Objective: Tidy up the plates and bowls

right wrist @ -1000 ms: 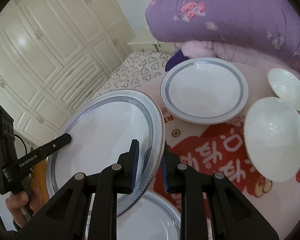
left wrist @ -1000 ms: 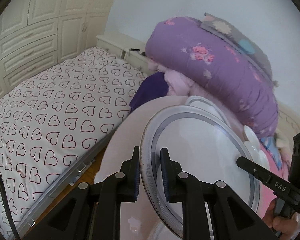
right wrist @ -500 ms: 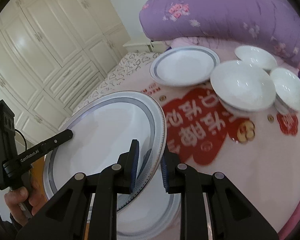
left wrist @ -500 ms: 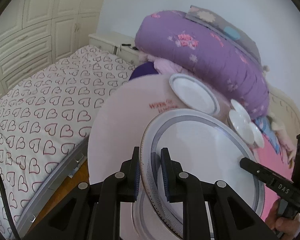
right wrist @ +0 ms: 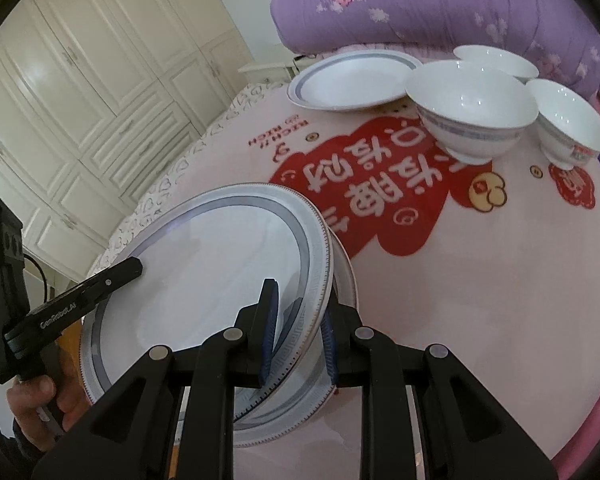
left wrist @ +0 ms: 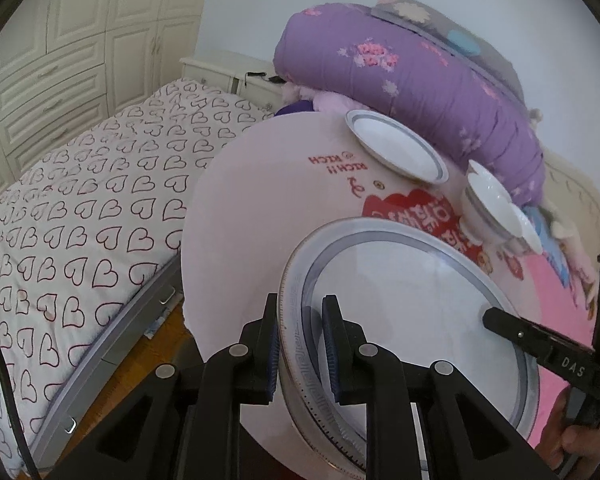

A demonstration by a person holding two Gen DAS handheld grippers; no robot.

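Two grippers on one big blue-rimmed plate (right wrist: 204,280): my left gripper (left wrist: 300,344) clamps its near rim, my right gripper (right wrist: 298,332) clamps the opposite edge, pads tight on porcelain both sides. Plate's tilted, hovering just over a second plate (right wrist: 300,396) lying on the round table (right wrist: 480,280) w/ the red-print cloth. Far side: a smaller blue-rimmed plate (right wrist: 352,80), then three white bowls (right wrist: 472,104) bunched beside it, near the purple quilt (right wrist: 440,4). Heart-print bed (left wrist: 80,208) off to the table's left.
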